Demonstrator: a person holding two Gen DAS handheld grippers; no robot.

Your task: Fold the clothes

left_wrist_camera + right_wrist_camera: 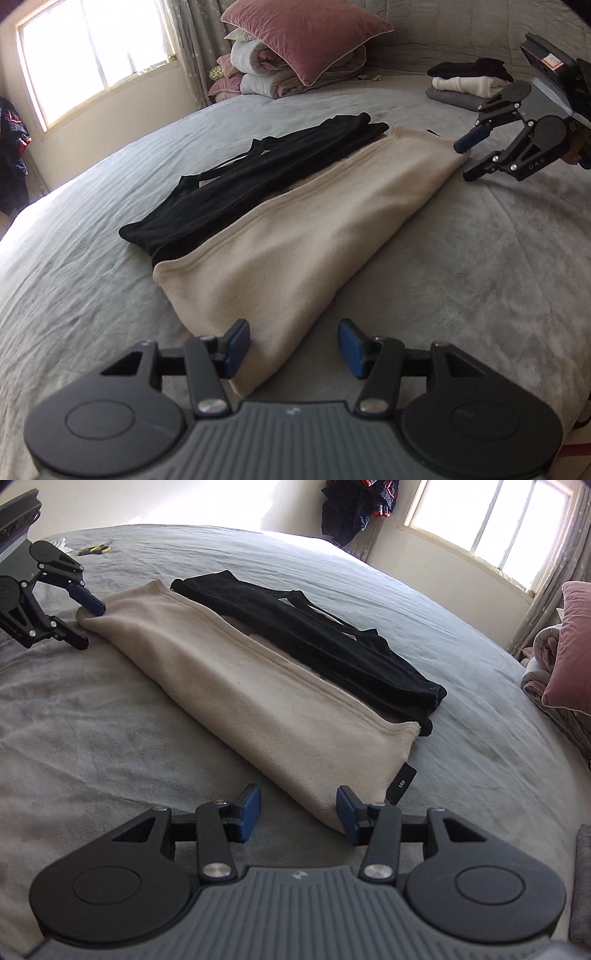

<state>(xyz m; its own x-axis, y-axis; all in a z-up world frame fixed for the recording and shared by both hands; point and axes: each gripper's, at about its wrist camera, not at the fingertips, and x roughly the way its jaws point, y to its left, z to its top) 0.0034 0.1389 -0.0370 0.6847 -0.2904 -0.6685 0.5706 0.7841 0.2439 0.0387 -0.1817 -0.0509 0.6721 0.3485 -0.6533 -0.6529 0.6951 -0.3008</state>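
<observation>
Cream fleece, folded lengthwise into a long band, lies flat on the grey bedspread [461, 277] with one pair of tongs at each end. This cream garment [280, 240] stretches straight away from the left tongs [293, 345], whose blue pads are spread wide; its near corner sits right by the left-hand pad [238, 347], so the cloth lies partly between the fingers, though I cannot tell whether any pad touches it. At the far end the right tongs [467, 158] are likewise spread, one finger resting on the bed, the other raised over the garment's corner.

From the right tongs' own view [295, 814], the near end of the fleece lies between the open fingers, toward the right-hand pad [347, 818], and a small black tag [400, 784] sticks out just beyond it. A black garment [332, 638] lies alongside the cream one on its far side, touching it along the length.

Beyond the right tongs sits a small stack of folded clothes [469, 85], and farther off a pink pillow [306, 37] on rolled bedding.
</observation>
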